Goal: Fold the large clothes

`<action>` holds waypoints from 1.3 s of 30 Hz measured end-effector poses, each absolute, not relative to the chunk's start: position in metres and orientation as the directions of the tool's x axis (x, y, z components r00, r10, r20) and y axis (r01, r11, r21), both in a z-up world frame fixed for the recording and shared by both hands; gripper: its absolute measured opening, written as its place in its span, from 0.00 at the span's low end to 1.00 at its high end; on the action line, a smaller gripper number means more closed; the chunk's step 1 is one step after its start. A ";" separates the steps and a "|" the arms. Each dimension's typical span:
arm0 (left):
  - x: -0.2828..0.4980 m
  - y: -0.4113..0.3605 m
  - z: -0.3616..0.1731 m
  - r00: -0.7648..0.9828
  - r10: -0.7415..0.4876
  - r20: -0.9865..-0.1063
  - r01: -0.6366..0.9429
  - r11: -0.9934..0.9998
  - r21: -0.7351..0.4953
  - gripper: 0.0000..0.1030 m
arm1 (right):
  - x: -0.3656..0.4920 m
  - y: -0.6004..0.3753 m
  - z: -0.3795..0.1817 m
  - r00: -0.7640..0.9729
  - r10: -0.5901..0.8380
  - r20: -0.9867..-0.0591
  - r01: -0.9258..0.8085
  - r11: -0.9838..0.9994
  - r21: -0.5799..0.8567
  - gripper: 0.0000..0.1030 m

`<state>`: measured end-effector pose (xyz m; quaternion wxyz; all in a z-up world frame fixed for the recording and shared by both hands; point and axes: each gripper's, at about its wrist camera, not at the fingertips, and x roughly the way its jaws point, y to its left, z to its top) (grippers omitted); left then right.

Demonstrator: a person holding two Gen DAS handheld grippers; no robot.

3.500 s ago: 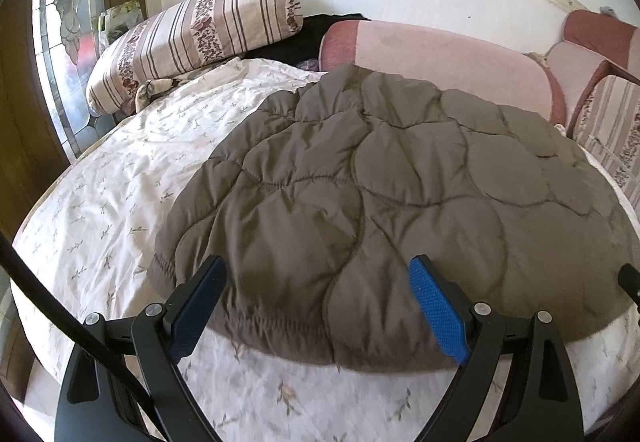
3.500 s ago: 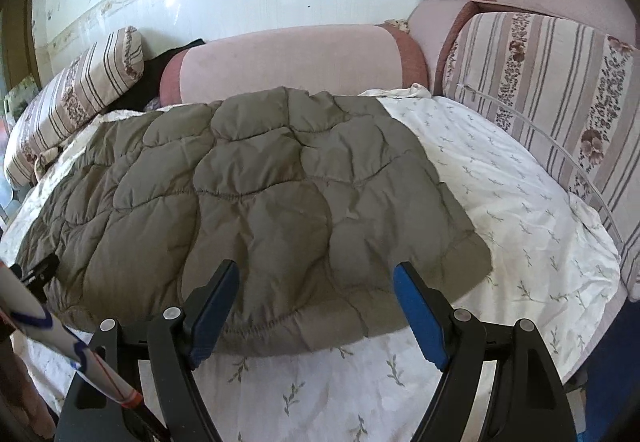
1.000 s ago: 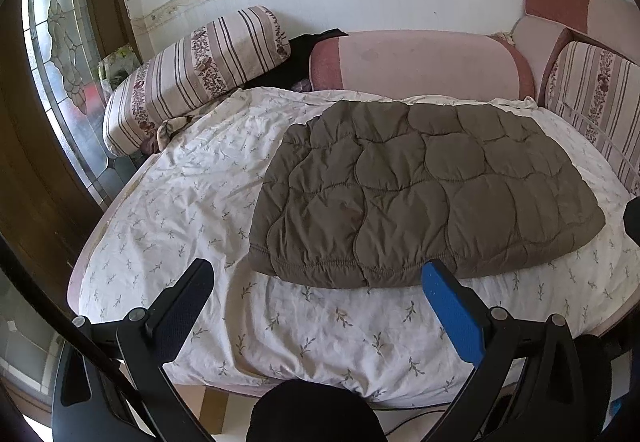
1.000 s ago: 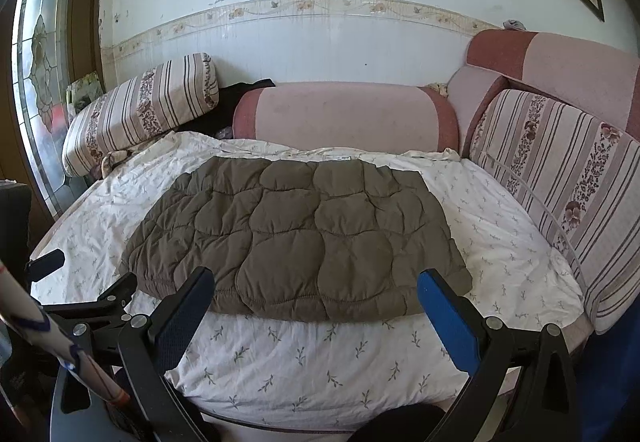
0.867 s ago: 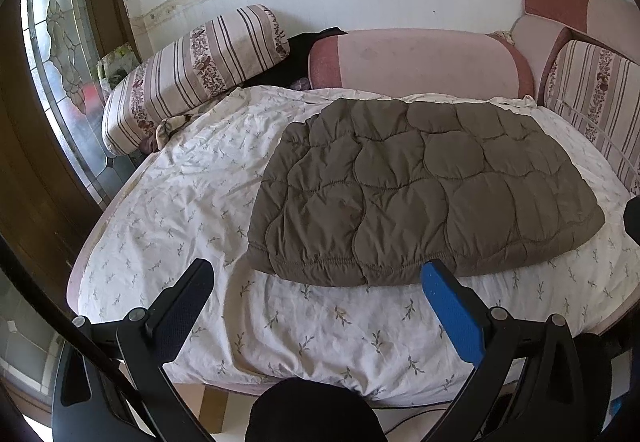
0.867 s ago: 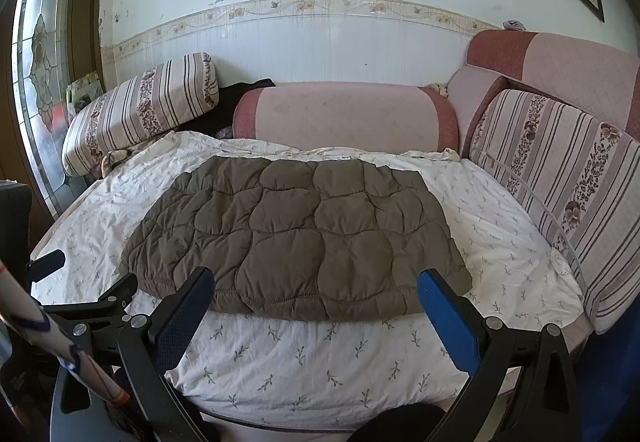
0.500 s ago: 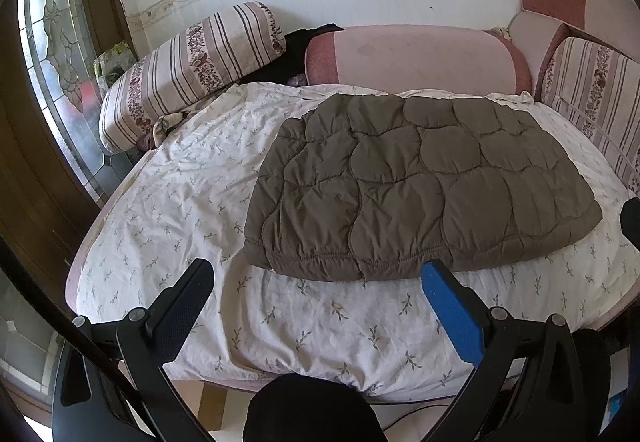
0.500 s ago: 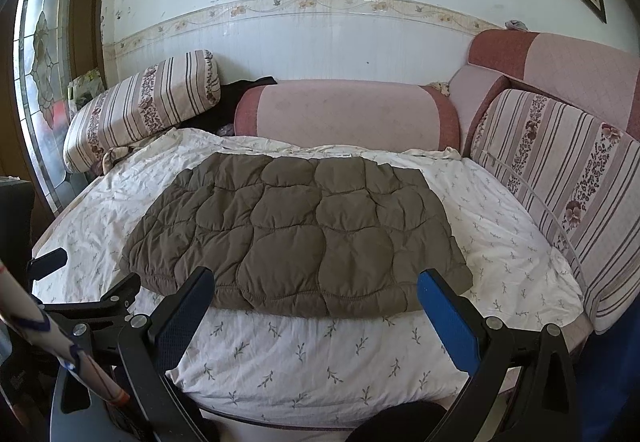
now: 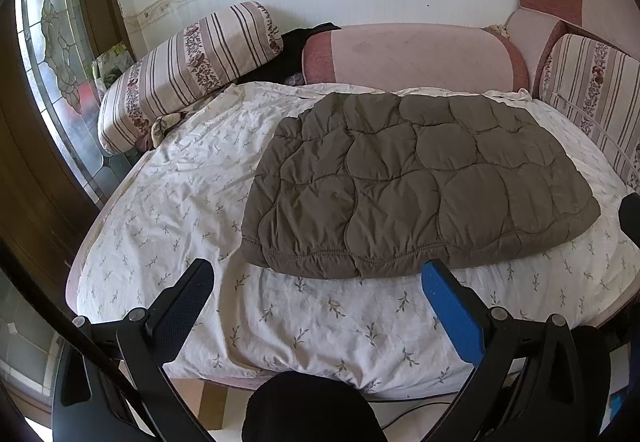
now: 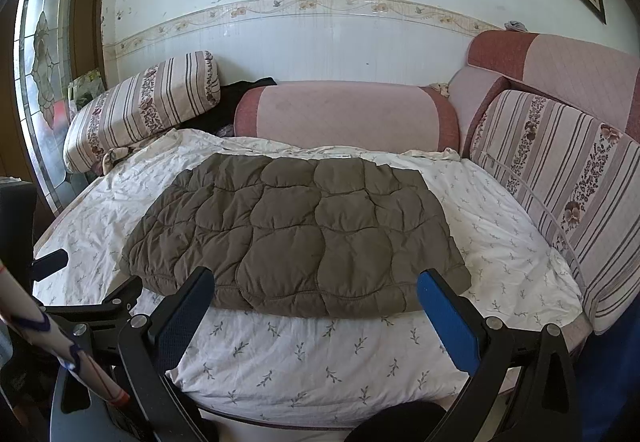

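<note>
While the quilted brown jacket (image 9: 420,185) is lying flat in a folded rectangle on the bed sheet (image 9: 192,201), the left wrist view is showing the left claw (image 9: 316,282) spread wide, grasping nothing, hovering short of the near hem. The jacket's long axis is running left to right across the bed, hem edge facing the camera. Risk: puffy filling is likely to spring open or slide on the sheet if only one layer is pinched.

In the right wrist view, the right claw (image 10: 316,288) is likewise released and empty, apart from the cloth. The jacket (image 10: 296,230) is sitting mid-bed, near the pink bolster (image 10: 344,113). An uneven lift by the two claws could skew the next fold.
</note>
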<state>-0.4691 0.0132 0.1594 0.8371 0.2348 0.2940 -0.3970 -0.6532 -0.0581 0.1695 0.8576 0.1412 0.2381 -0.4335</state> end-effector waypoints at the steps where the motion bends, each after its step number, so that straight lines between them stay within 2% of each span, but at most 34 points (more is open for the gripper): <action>1: -0.469 0.013 0.159 0.510 -0.526 -0.681 0.804 0.573 0.159 1.00 | -0.653 -0.058 0.170 0.512 -0.676 -0.531 0.810 0.585 0.036 1.00; 39: -0.465 0.019 0.153 0.509 -0.515 -0.690 0.804 0.570 0.168 1.00 | -0.654 -0.067 0.158 0.490 -0.675 -0.552 0.827 0.561 0.049 1.00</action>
